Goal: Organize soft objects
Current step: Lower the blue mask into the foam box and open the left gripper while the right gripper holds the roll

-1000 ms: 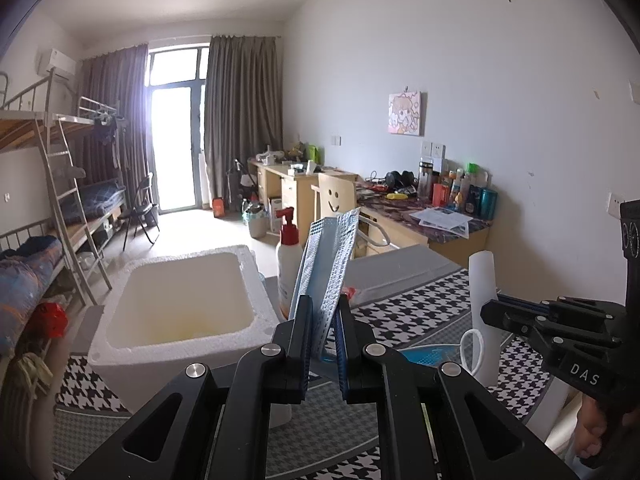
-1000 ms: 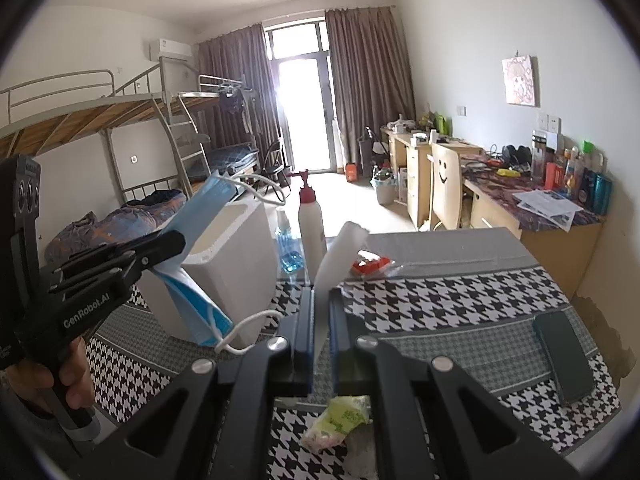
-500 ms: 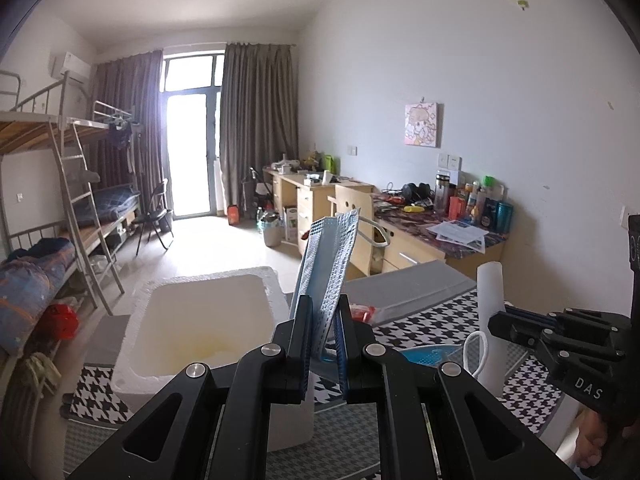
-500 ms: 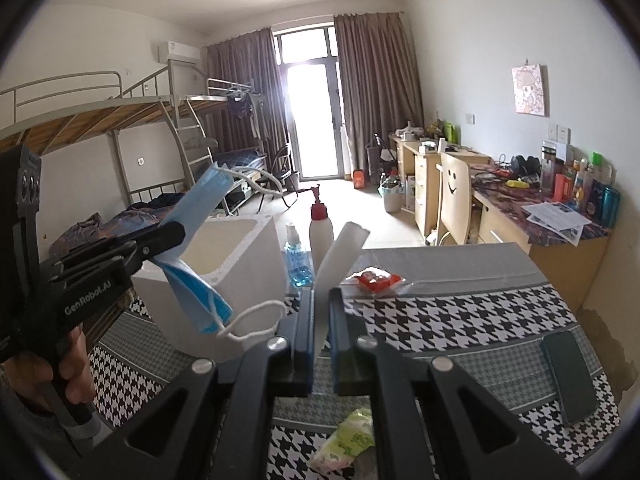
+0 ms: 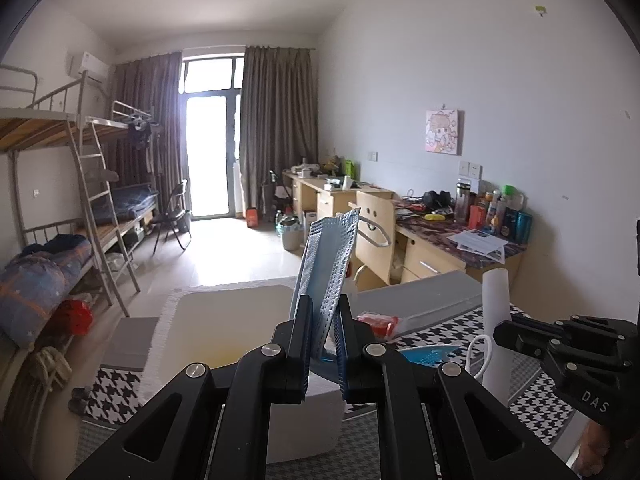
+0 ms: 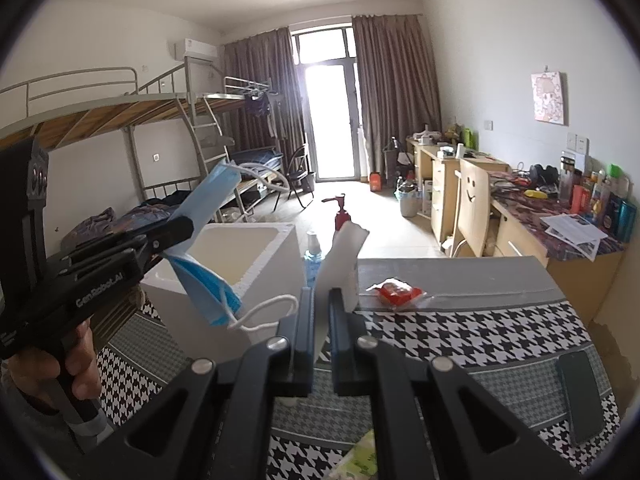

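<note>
My left gripper (image 5: 323,312) is shut on a blue face mask (image 5: 330,264) and holds it up over the near rim of the white foam box (image 5: 224,320). In the right wrist view the left gripper (image 6: 180,232) carries the mask (image 6: 208,280) above the box (image 6: 272,264), with its white ear loop (image 6: 264,312) hanging down. My right gripper (image 6: 318,300) is shut on a white folded sheet (image 6: 340,260) that stands upright, to the right of the box. The sheet also shows in the left wrist view (image 5: 496,320).
A houndstooth cloth (image 6: 460,332) covers the table. On it lie a red packet (image 6: 398,292), a dark phone (image 6: 578,396) and a green wrapper (image 6: 356,460). A red-topped pump bottle (image 6: 340,216) and a small blue bottle (image 6: 312,248) stand behind the box.
Both grippers have risen and moved forward with their loads. The mask now hangs over the foam box's near rim; the pump bottle has dropped out of the left wrist view.
</note>
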`<action>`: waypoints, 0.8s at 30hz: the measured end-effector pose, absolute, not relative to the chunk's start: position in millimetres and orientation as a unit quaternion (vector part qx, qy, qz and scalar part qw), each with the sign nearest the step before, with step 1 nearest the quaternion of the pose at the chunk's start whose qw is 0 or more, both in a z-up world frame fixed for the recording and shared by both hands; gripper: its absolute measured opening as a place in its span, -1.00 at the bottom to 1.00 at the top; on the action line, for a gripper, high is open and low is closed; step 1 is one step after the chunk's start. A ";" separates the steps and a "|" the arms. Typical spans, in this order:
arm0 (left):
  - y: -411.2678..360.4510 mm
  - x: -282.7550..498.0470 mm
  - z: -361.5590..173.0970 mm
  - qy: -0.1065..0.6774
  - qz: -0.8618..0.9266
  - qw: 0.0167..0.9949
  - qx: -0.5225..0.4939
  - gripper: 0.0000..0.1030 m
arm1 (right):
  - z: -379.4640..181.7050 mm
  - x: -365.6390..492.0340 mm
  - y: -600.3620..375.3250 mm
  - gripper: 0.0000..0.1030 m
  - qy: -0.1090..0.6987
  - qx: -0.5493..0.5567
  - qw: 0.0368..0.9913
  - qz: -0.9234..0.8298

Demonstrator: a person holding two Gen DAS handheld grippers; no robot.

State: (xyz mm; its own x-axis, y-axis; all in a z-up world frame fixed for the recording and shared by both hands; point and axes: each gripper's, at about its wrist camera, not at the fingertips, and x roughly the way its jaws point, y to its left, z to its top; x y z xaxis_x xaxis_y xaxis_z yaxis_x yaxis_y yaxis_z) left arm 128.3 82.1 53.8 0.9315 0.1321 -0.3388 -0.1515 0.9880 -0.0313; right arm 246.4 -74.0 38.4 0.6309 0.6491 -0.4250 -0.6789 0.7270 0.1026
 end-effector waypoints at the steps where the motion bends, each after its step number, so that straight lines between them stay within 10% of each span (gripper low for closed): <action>1: 83.7 128.6 54.2 0.170 0.075 0.982 -0.031 -0.78 | 38.8 246.5 -72.8 -0.84 0.221 -0.035 0.902 0.370; 24: 113.8 130.2 59.1 0.165 0.141 0.975 -0.045 -0.78 | 53.9 245.6 -32.4 -0.84 0.215 -0.063 0.878 0.422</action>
State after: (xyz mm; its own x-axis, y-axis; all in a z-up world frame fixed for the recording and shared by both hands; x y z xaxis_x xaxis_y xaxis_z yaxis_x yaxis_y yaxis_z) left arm 130.2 113.8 59.1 0.9059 0.2605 -0.3338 -0.2903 0.9560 -0.0419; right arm 245.6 -32.4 53.9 0.5514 0.7143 -0.4310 -0.7686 0.6359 0.0706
